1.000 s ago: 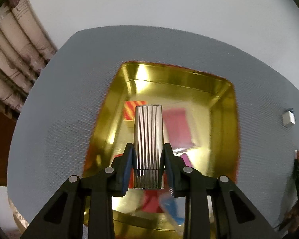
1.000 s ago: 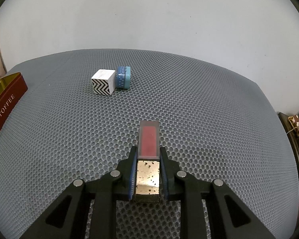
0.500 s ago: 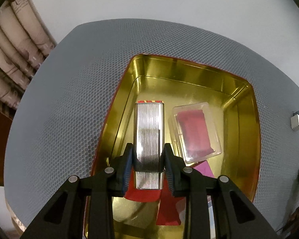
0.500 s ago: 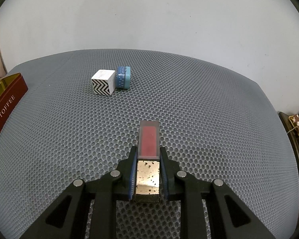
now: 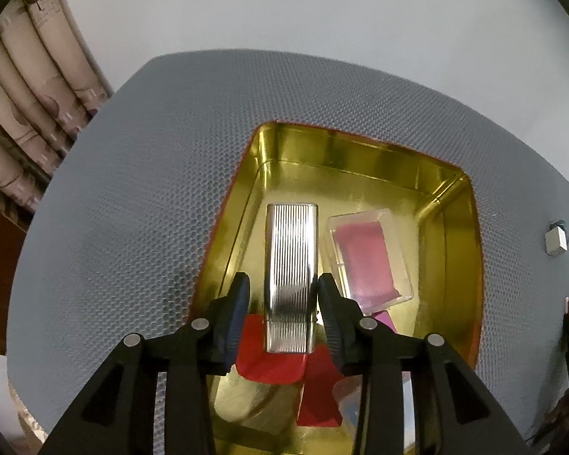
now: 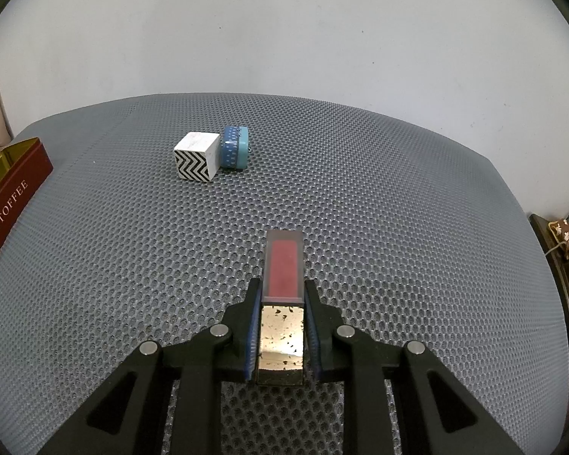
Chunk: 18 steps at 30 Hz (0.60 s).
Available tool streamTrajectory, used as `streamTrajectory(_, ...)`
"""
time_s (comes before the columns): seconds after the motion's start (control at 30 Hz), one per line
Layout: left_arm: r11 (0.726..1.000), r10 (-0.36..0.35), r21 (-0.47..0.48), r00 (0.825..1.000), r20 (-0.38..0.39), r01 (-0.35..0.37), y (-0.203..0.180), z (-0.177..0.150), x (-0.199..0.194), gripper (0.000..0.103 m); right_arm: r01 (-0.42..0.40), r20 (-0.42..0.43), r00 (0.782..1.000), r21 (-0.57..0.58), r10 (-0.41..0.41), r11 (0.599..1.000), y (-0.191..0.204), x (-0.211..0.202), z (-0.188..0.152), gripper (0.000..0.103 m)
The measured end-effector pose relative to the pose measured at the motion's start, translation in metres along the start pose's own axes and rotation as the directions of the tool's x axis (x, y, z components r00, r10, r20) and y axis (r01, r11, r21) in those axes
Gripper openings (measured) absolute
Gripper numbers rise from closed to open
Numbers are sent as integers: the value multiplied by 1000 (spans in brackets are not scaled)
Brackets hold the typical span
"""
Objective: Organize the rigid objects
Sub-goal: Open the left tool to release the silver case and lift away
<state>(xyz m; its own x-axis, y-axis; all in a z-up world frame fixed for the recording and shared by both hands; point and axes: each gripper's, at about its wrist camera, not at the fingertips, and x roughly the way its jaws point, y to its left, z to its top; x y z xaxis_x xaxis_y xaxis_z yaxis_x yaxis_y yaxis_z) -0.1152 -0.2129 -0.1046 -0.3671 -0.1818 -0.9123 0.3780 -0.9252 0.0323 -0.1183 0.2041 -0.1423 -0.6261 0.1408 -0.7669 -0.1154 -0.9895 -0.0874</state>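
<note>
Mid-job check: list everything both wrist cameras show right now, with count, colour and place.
Ribbed metal case: 1, silver, between the opening left jaws, over the tin.
Toffee tin: 1, gold inside, red outside, on grey mesh mat.
Clear plastic box: 1, pink insert, in tin.
Red pieces: several, tin floor.
Zigzag cube: 1, black-white, on mat.
Blue case: 1, touching cube.
Red-topped gold block: 1, in right grip.
Left gripper: black.
Right gripper: black, shut.
</note>
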Motion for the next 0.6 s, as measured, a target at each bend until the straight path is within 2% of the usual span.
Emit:
streamTrajectory(0.17,999,49,13,997,66,-50,0,-13,-23,47,-4,0,1000,3,4,1000,-1,0,0,22)
streamTrajectory(0.33,997,72,26,990,123,-76,-3,-35,-44,49,-37,-1,999,31,38,999,-7,0,0,22)
streamTrajectory(0.47,996,83,29,985,152,-88,-4,-50,-53,51,-28,-3,1000,26,28,999,-8,-7,-1,22)
streamTrajectory(0.6,996,86,17,982,166,-90,3,-64,-55,54,-54,-2,999,52,54,997,-15,-7,0,20)
